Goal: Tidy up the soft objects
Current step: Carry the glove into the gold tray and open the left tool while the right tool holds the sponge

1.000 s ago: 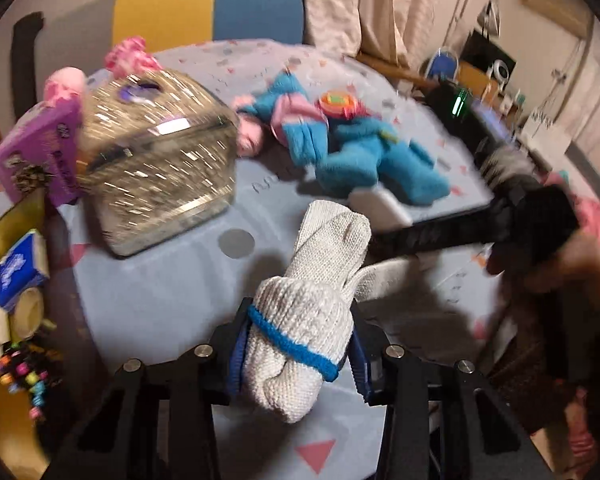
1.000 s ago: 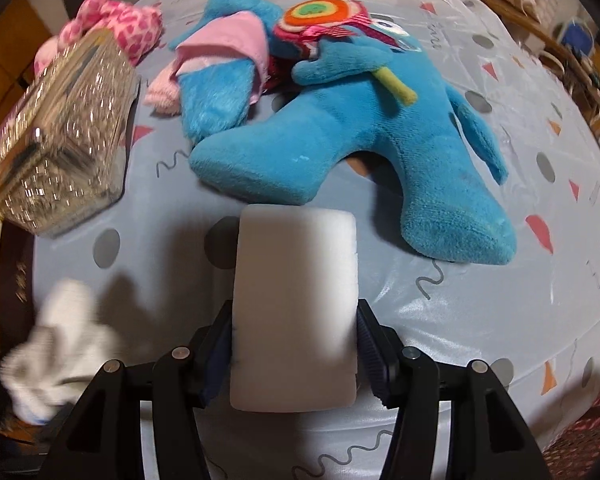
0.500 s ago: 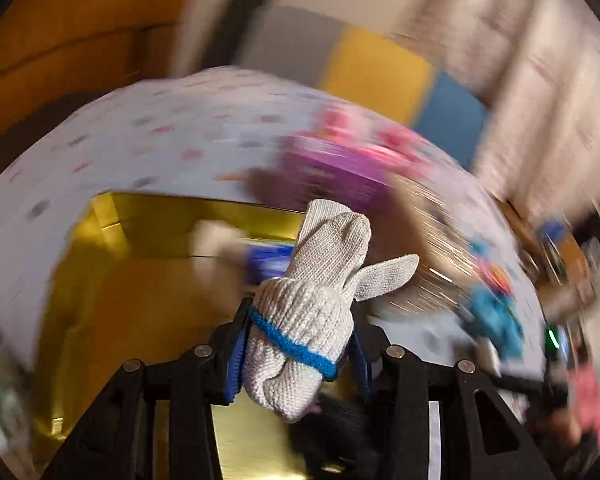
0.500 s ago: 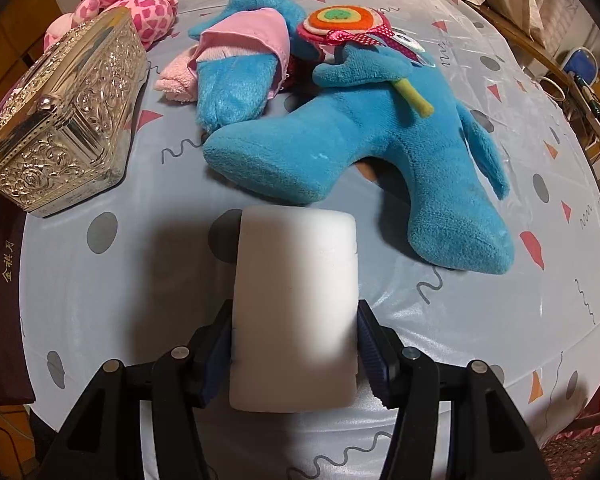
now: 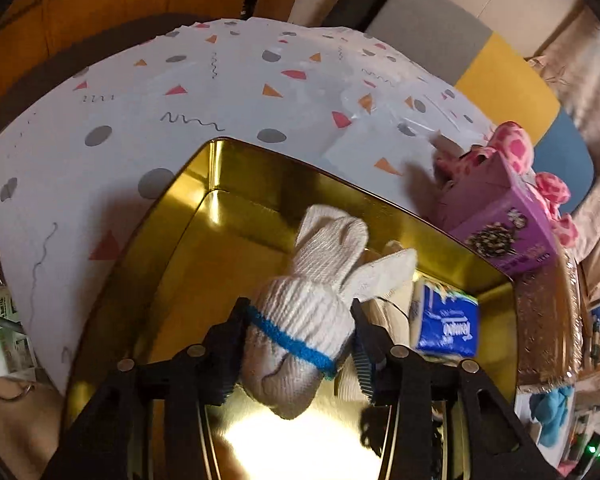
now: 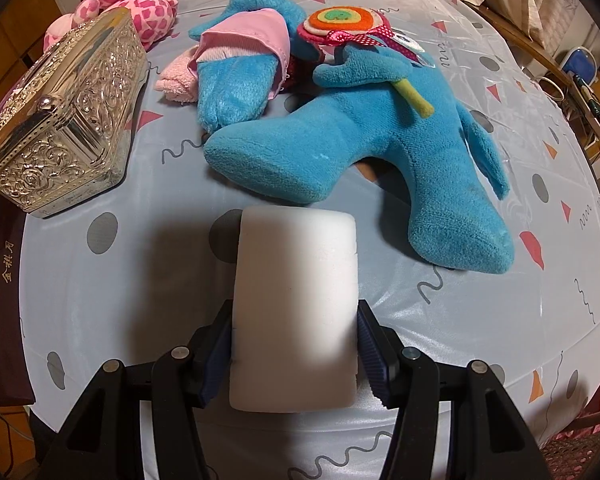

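Note:
A white knit glove point(image 5: 316, 312) with a blue cuff band sits between the pads of my left gripper point(image 5: 298, 344), whose jaws are opening. It hangs over an open gold tin point(image 5: 260, 168) that holds a blue tissue pack point(image 5: 446, 328) and some pale cloth. My right gripper point(image 6: 296, 344) is shut on a white foam block point(image 6: 296, 300), just above the patterned tablecloth point(image 6: 100, 280). Beyond the block lie a big blue plush point(image 6: 380, 140) with a felt lollipop point(image 6: 340, 20) and a smaller blue plush in a pink shirt point(image 6: 236, 64).
An ornate silver box point(image 6: 68, 120) stands left of the plushes, with a pink spotted plush point(image 6: 140, 4) behind it. A purple carton point(image 5: 500, 220) sits by the tin's far right rim. A folded pink cloth point(image 6: 176, 76) lies next to the small plush.
My left gripper swung left with the glove, away from the silver box and plushes, and now hangs over the gold tin. The right gripper and foam block stayed put.

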`<state>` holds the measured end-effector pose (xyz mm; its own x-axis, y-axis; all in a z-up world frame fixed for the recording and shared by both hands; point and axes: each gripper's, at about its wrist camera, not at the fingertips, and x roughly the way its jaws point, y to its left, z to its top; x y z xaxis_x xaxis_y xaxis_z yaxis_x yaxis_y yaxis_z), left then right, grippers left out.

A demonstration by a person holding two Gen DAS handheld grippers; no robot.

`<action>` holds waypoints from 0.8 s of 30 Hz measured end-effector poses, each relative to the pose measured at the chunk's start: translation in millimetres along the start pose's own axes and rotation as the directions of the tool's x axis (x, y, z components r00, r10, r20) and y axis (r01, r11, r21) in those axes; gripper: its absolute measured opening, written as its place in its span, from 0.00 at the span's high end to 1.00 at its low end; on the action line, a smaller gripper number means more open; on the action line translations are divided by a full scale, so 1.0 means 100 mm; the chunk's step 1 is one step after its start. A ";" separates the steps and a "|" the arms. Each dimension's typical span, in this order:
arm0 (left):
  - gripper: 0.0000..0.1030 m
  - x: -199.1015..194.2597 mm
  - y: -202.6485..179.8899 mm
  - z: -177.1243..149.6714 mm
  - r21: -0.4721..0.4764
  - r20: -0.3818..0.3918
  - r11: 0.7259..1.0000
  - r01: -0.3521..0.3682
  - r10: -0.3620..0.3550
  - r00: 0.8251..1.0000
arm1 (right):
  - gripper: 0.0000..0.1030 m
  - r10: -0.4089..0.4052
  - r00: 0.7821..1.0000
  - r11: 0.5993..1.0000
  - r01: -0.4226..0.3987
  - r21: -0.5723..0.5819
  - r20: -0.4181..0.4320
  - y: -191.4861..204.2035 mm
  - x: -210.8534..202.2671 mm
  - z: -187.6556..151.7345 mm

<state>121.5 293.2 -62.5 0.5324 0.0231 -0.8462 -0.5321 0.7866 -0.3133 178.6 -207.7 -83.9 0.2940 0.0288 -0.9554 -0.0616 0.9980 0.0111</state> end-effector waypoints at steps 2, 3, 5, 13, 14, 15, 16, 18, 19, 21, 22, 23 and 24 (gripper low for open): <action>0.46 0.09 0.00 0.03 -0.005 -0.002 1.000 -0.005 0.005 1.000 | 0.44 -0.002 1.000 1.000 0.002 -0.002 0.001 0.01 0.00 0.00; 0.43 0.11 0.00 0.04 -0.004 -0.001 1.000 -0.008 0.008 1.000 | 0.44 -0.002 1.000 1.000 0.002 -0.003 0.001 0.00 0.00 -0.01; 0.32 0.15 -0.03 0.06 0.007 -0.006 1.000 -0.011 0.011 1.000 | 0.44 -0.003 1.000 1.000 0.003 -0.004 0.000 -0.02 0.00 0.01; 0.29 -0.18 -0.12 -0.04 0.115 0.106 0.991 -0.068 0.056 0.993 | 0.44 -0.008 1.000 1.000 0.008 -0.012 0.003 -0.01 0.02 0.04; 0.28 -0.24 -0.15 -0.08 0.133 0.124 0.988 -0.074 0.057 0.991 | 0.44 -0.010 1.000 1.000 0.010 -0.015 0.004 0.00 0.03 0.04; 0.28 -0.33 -0.18 -0.14 0.159 0.151 0.984 -0.084 0.059 0.987 | 0.44 -0.012 1.000 1.000 0.012 -0.018 0.005 0.01 0.03 0.04; 0.28 -0.40 -0.22 -0.20 0.175 0.169 0.980 -0.090 0.060 0.984 | 0.44 -0.012 1.000 1.000 0.012 -0.020 0.006 0.02 0.04 0.05; 0.28 -0.50 -0.27 -0.32 0.209 0.187 0.975 -0.082 0.042 0.981 | 0.45 -0.003 1.000 1.000 0.003 -0.025 0.006 0.05 0.03 0.03; 0.28 -0.55 -0.32 -0.40 0.235 0.196 0.969 -0.079 0.032 0.980 | 0.45 0.006 1.000 1.000 -0.006 -0.029 0.005 0.07 0.02 0.02; 0.28 -0.60 -0.38 -0.51 0.261 0.203 0.962 -0.081 0.027 0.979 | 0.45 0.026 1.000 0.999 -0.026 -0.040 0.004 0.12 0.01 0.00; 0.28 -0.64 -0.42 -0.58 0.276 0.202 0.958 -0.073 0.017 0.979 | 0.45 0.033 0.999 0.998 -0.033 -0.045 0.004 0.15 0.00 -0.02; 0.28 -0.66 -0.45 -0.62 0.286 0.201 0.956 -0.068 0.010 0.980 | 0.45 0.041 0.999 0.998 -0.041 -0.052 0.004 0.19 -0.01 -0.05; 0.28 -0.68 -0.49 -0.67 0.299 0.202 0.952 -0.067 0.006 0.979 | 0.45 0.050 0.999 0.997 -0.049 -0.058 0.002 0.24 -0.02 -0.08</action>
<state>67.1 211.9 -19.1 0.6515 0.1517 -0.7433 -0.3451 0.9318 -0.1123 169.1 -184.4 -84.5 0.2928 0.0785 -0.9530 -0.1317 0.9904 0.0411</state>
